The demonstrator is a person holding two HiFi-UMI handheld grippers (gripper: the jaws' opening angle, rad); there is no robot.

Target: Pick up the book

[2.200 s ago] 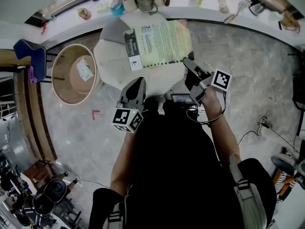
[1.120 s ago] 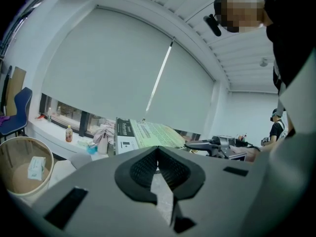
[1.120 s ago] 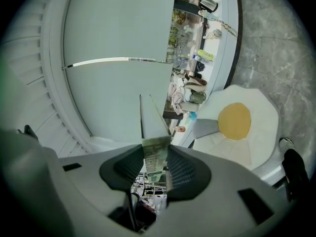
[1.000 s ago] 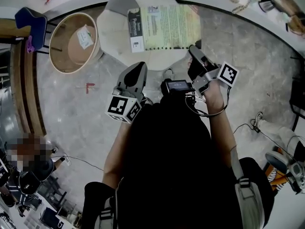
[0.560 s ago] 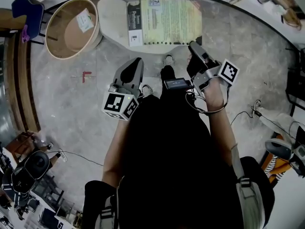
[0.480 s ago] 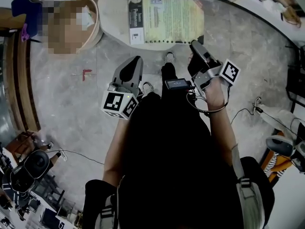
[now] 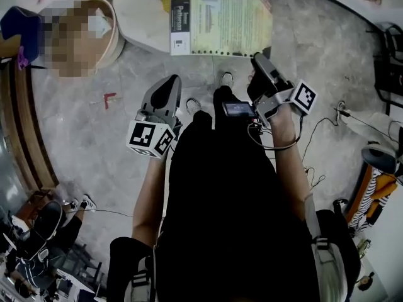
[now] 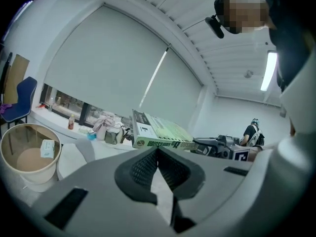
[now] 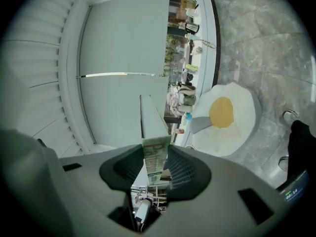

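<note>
Right gripper view: right gripper (image 9: 157, 171) clamps book (image 9: 151, 116) edge above table (image 9: 245, 131).

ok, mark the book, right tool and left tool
book (image 7: 228, 22): head view, middle of its green cover
right tool (image 7: 260, 60): head view, its tips, closed on the book's near corner
left tool (image 7: 169, 80): head view, its tips, holding nothing

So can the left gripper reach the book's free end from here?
Probably yes: the book, held in the right gripper, hangs ahead of the left gripper with nothing between, though its jaws are shut.
</note>
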